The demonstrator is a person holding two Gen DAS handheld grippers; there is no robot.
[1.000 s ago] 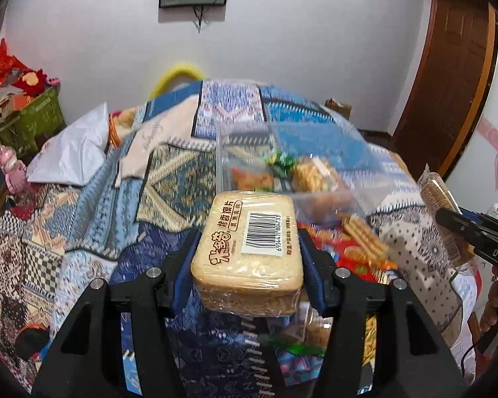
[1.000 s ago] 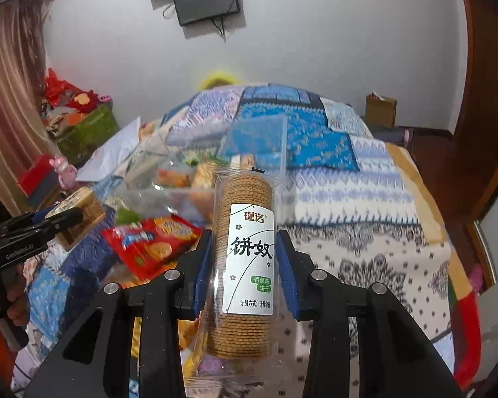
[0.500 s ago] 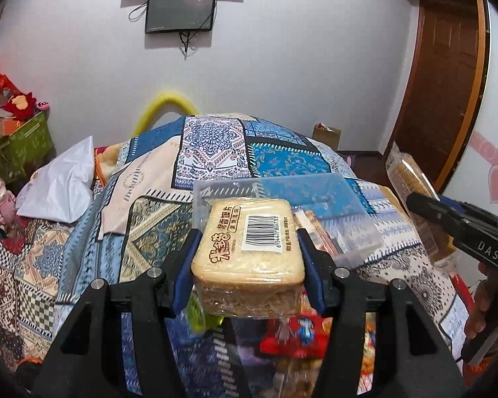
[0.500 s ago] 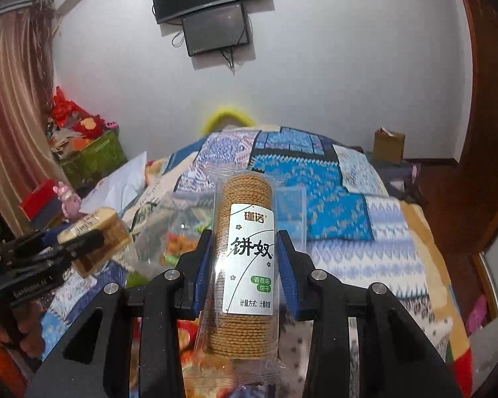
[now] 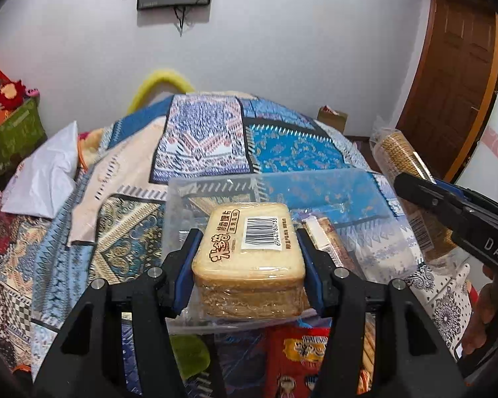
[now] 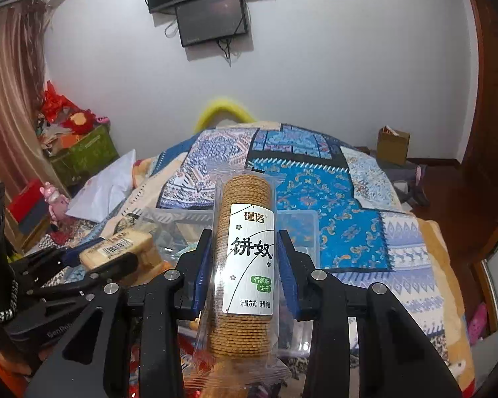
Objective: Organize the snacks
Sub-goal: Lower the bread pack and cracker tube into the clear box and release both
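Note:
My left gripper (image 5: 249, 248) is shut on a tan wrapped pack of toast slices (image 5: 249, 252) with a barcode on top, held above a clear plastic box (image 5: 282, 185) on the bed. My right gripper (image 6: 245, 258) is shut on a tall clear sleeve of round biscuits (image 6: 245, 265) with a white label. The biscuit sleeve (image 5: 401, 159) and the right gripper's black fingers (image 5: 448, 209) show at the right of the left wrist view. The toast pack (image 6: 119, 248) in the left gripper shows at the left of the right wrist view, beside the clear box (image 6: 298, 229).
A patchwork quilt (image 5: 282, 146) covers the bed. Loose snacks lie near me: a red packet (image 5: 302, 355) and a green one (image 5: 189, 348). A white pillow (image 5: 46, 172) and green crate (image 5: 13, 132) are left, a wooden door (image 5: 448, 86) right, a cardboard box (image 6: 393, 144) on the floor.
Both grippers have moved forward along the bed with their packs still held. The clear box now lies right under and behind the toast pack, and the loose snacks have slid toward the bottom edge.

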